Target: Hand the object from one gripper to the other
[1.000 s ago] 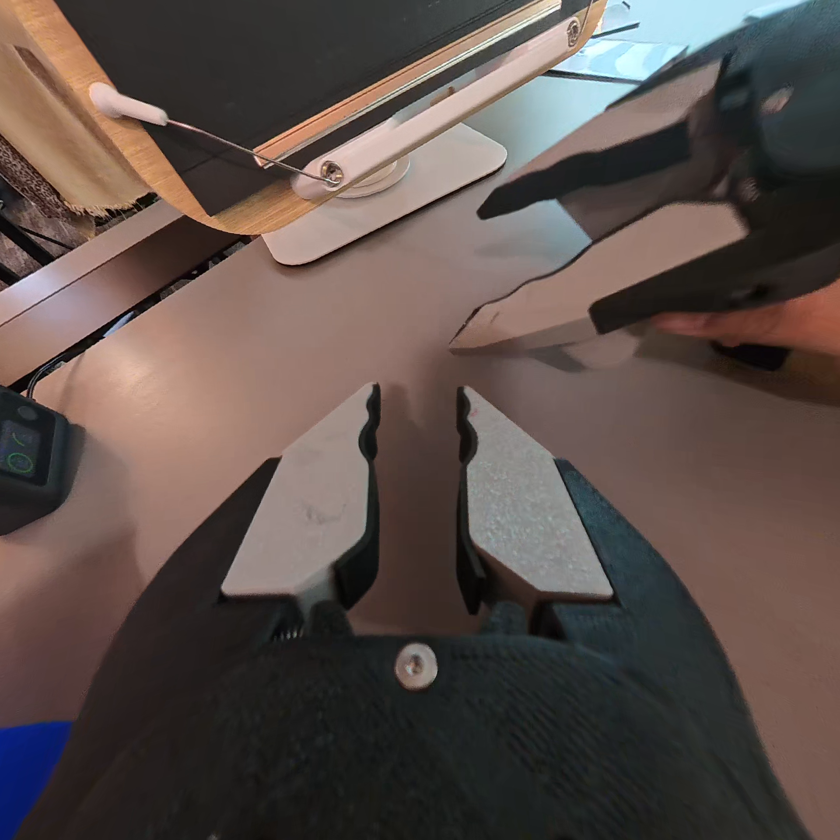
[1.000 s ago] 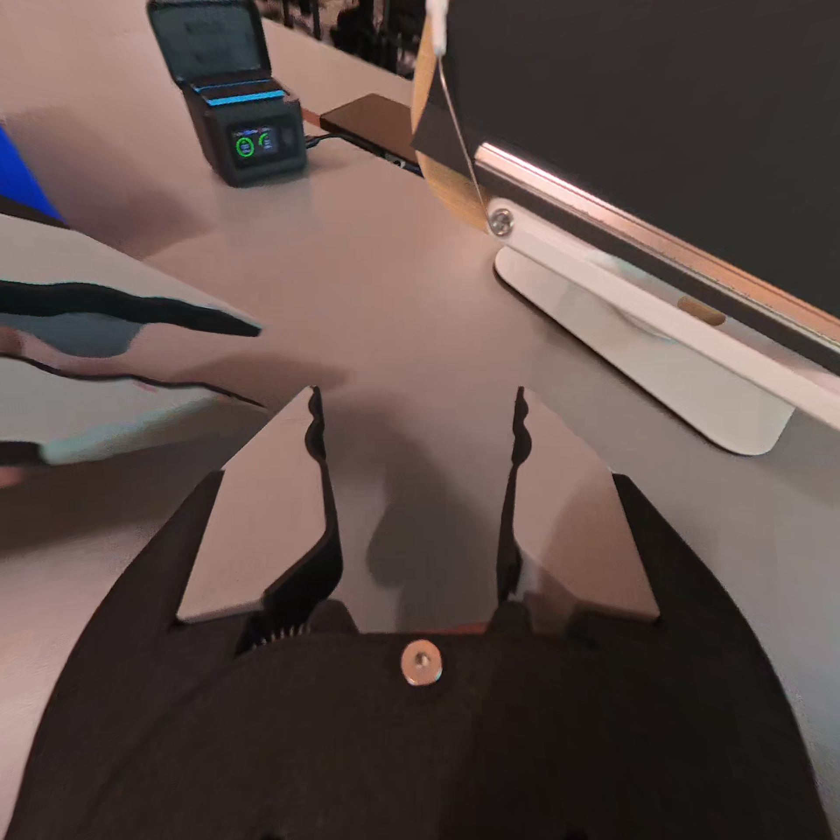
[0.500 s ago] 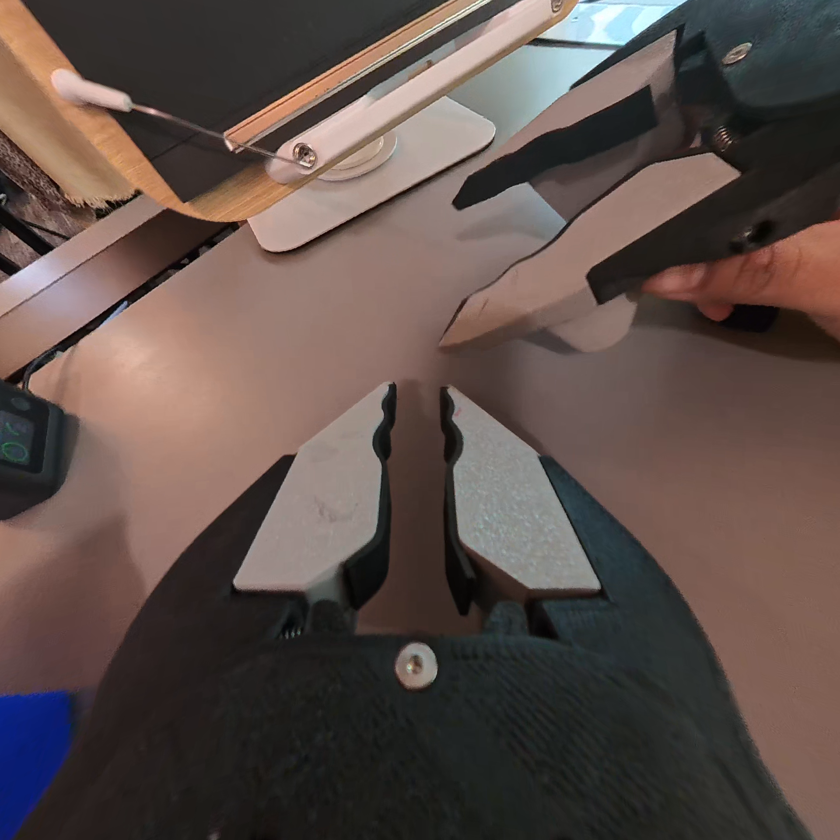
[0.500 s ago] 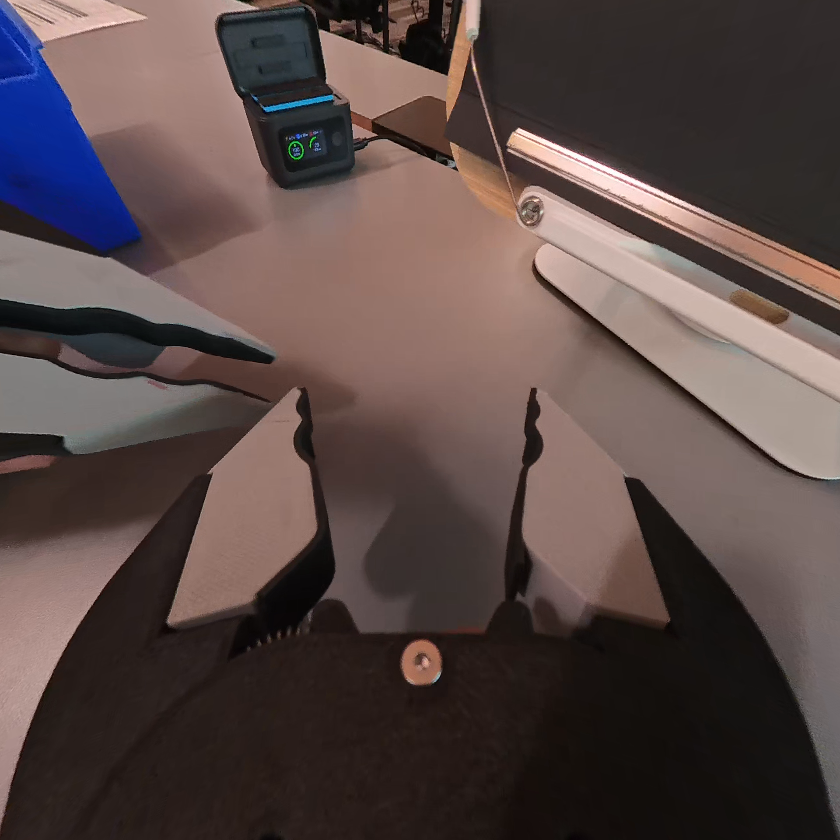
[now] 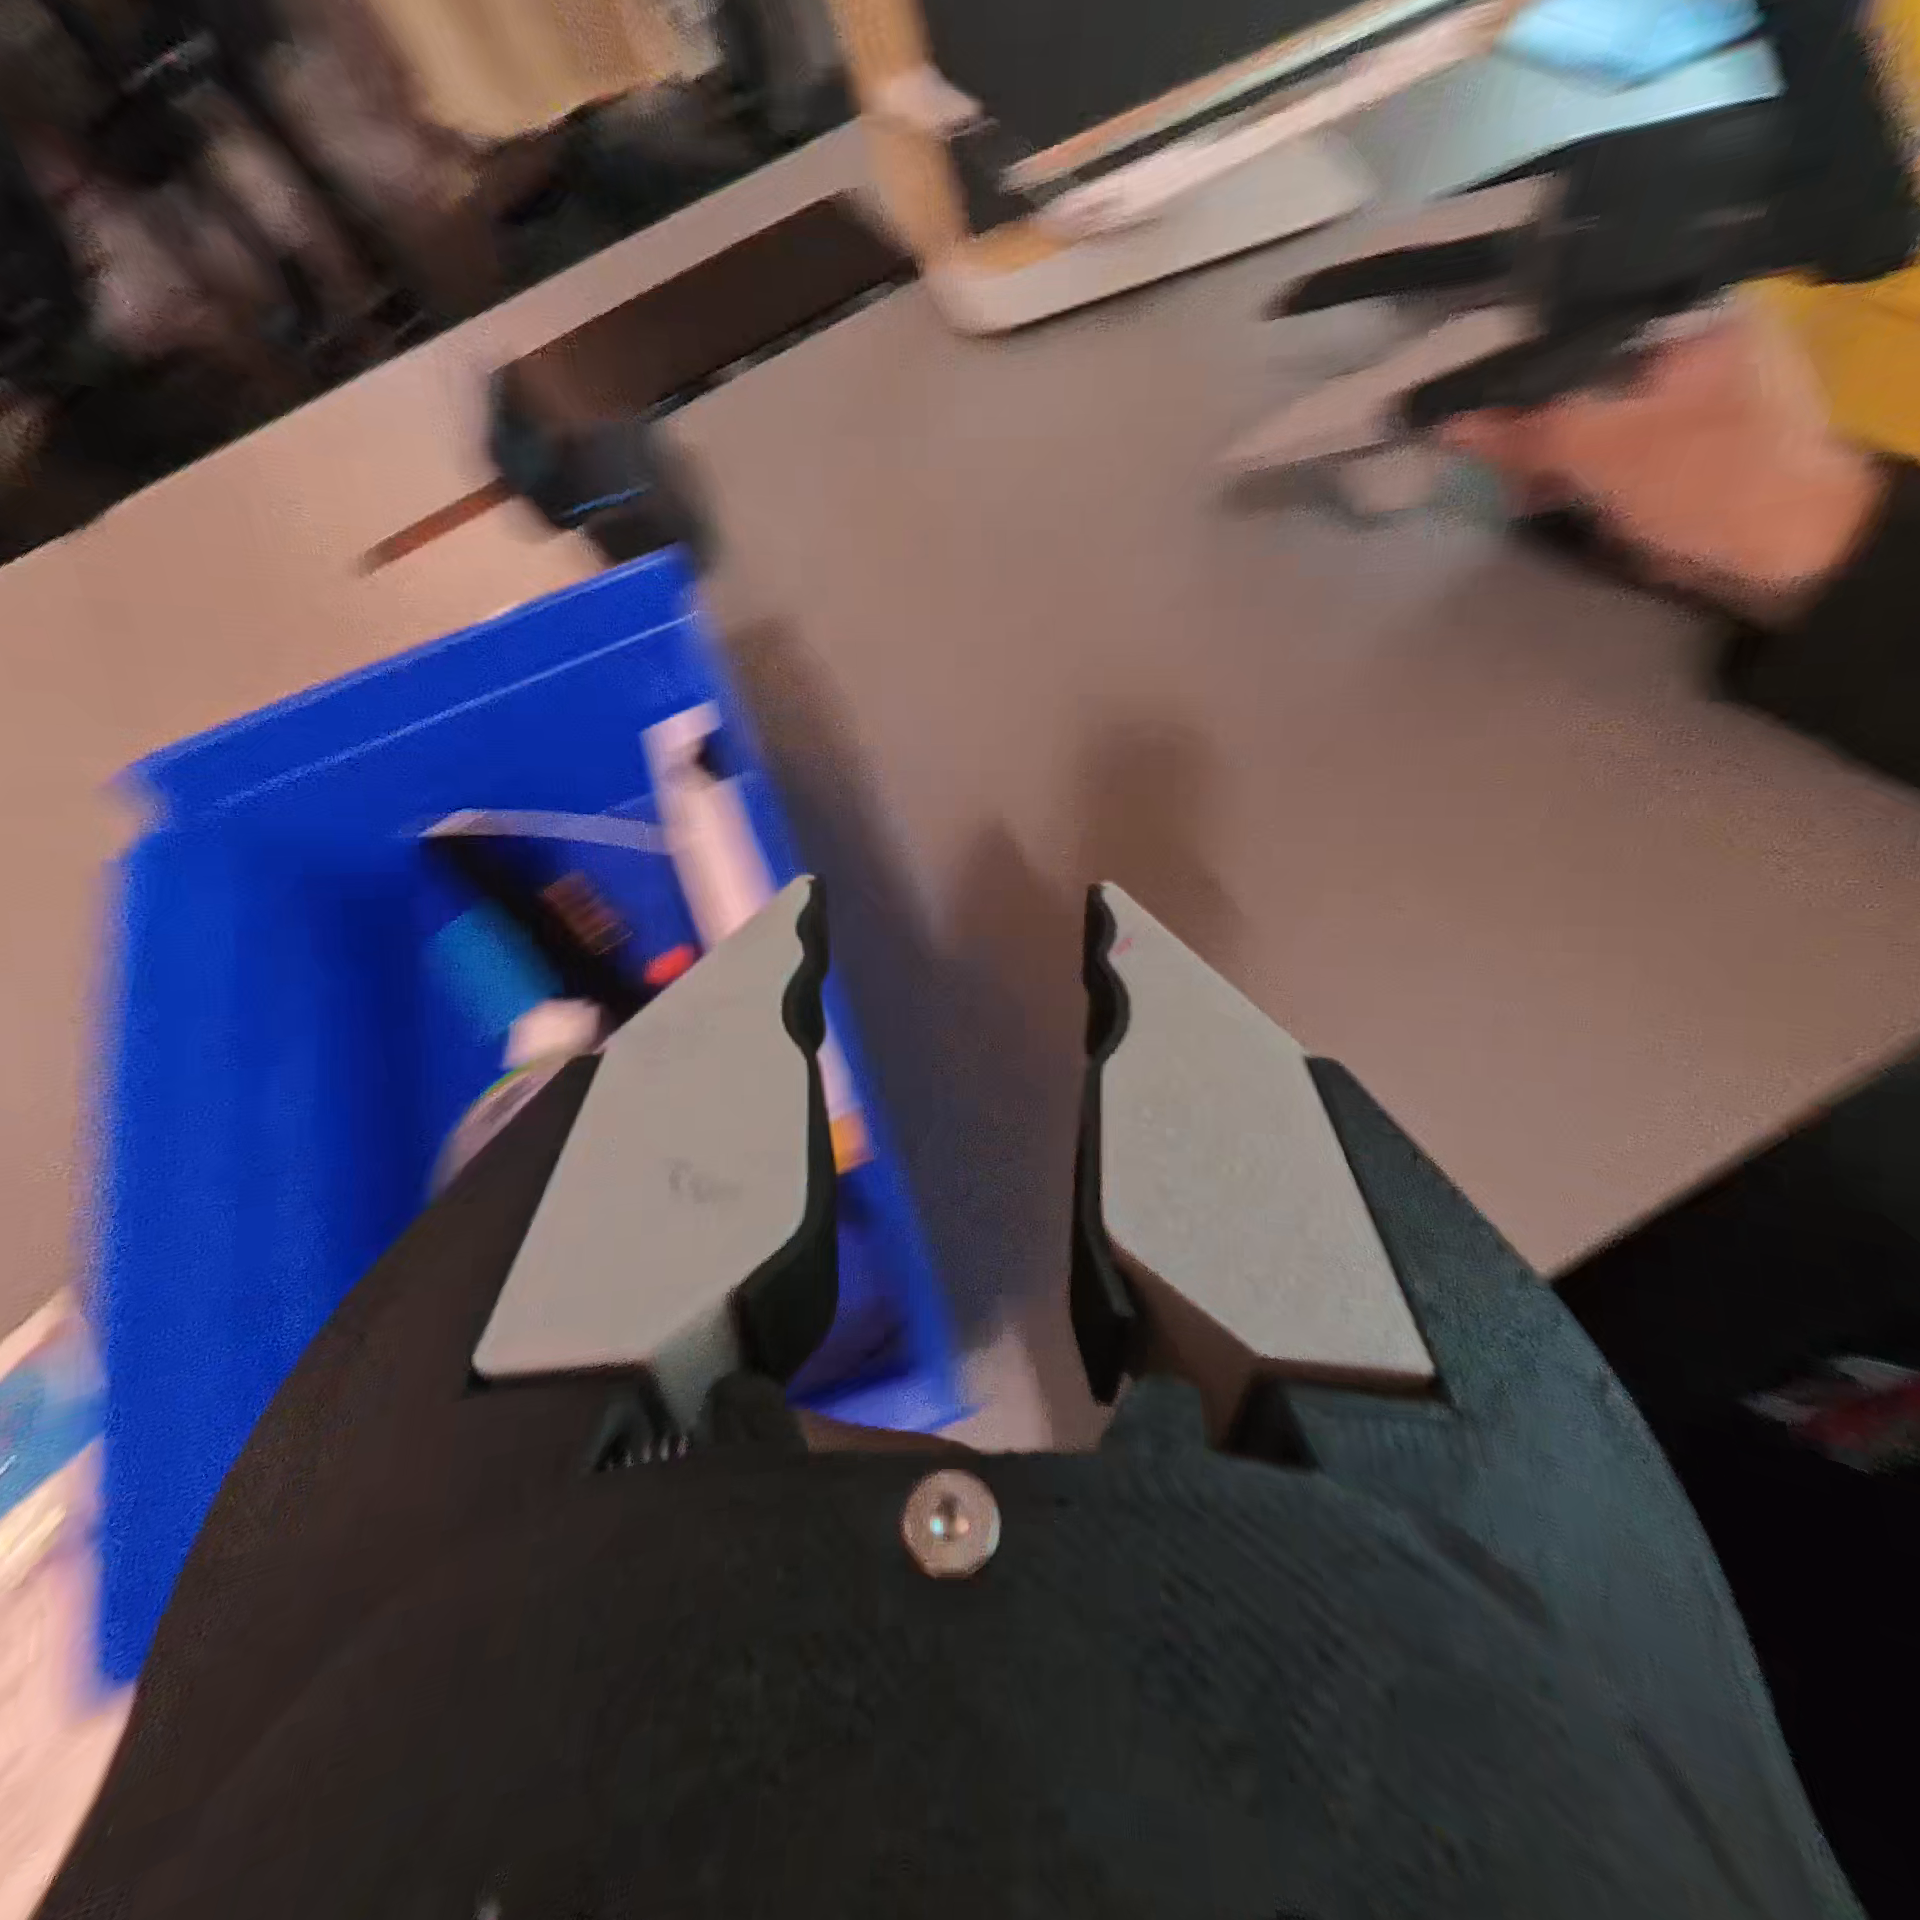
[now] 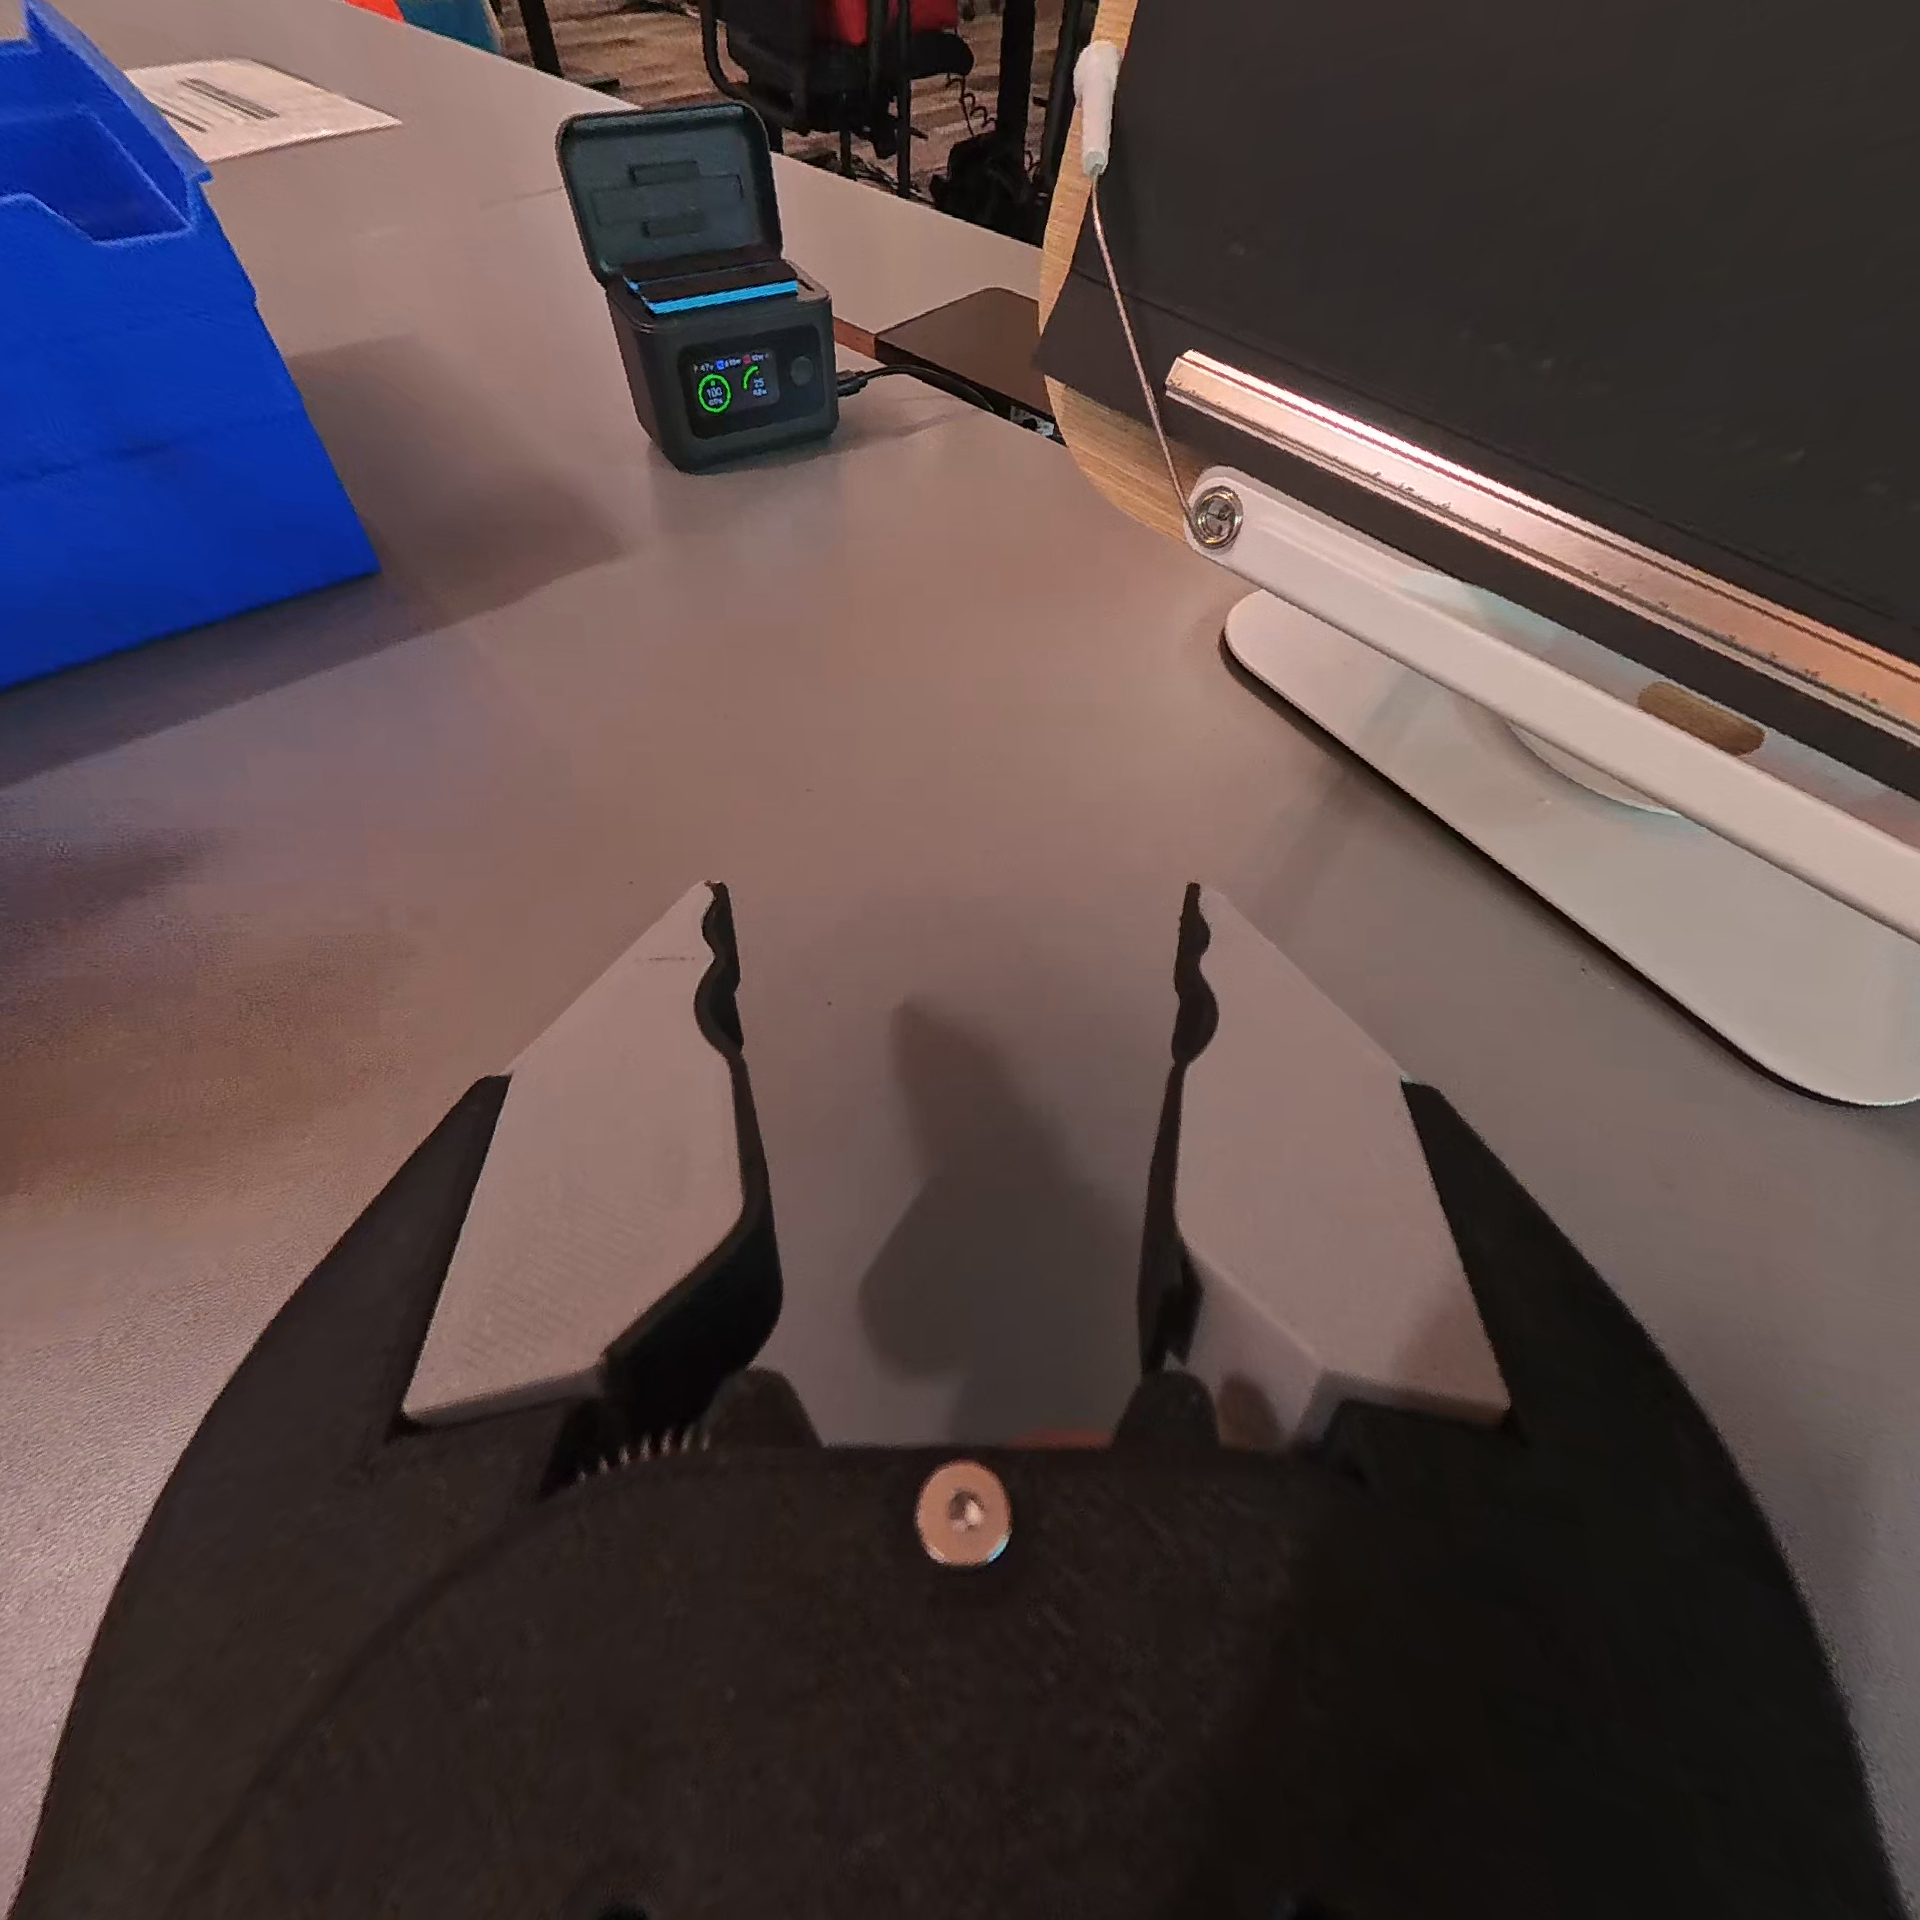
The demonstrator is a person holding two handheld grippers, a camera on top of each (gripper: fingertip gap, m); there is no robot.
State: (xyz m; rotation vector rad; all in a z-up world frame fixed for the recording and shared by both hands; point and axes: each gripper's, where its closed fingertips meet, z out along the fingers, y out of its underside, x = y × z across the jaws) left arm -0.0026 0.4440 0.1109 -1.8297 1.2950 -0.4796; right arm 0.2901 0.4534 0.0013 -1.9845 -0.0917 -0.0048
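1. You are working in an office or lab workspace: a wide, smooth grey-brown bench [image 6: 935, 727] carries everything.
2. At your right stands a large dark monitor [image 6: 1507, 208] on a flat white stand base [image 6: 1662, 914].
3. Farther back sits a small dark charging case with an open lid and a lit little screen [image 6: 727, 343], cabled up.
4. A bright blue plastic storage bin [image 6: 125, 416] sits at the left, a printed sheet of paper [image 6: 260, 104] behind it.
5. Beyond the bench you can see office chair legs [image 6: 831, 94].
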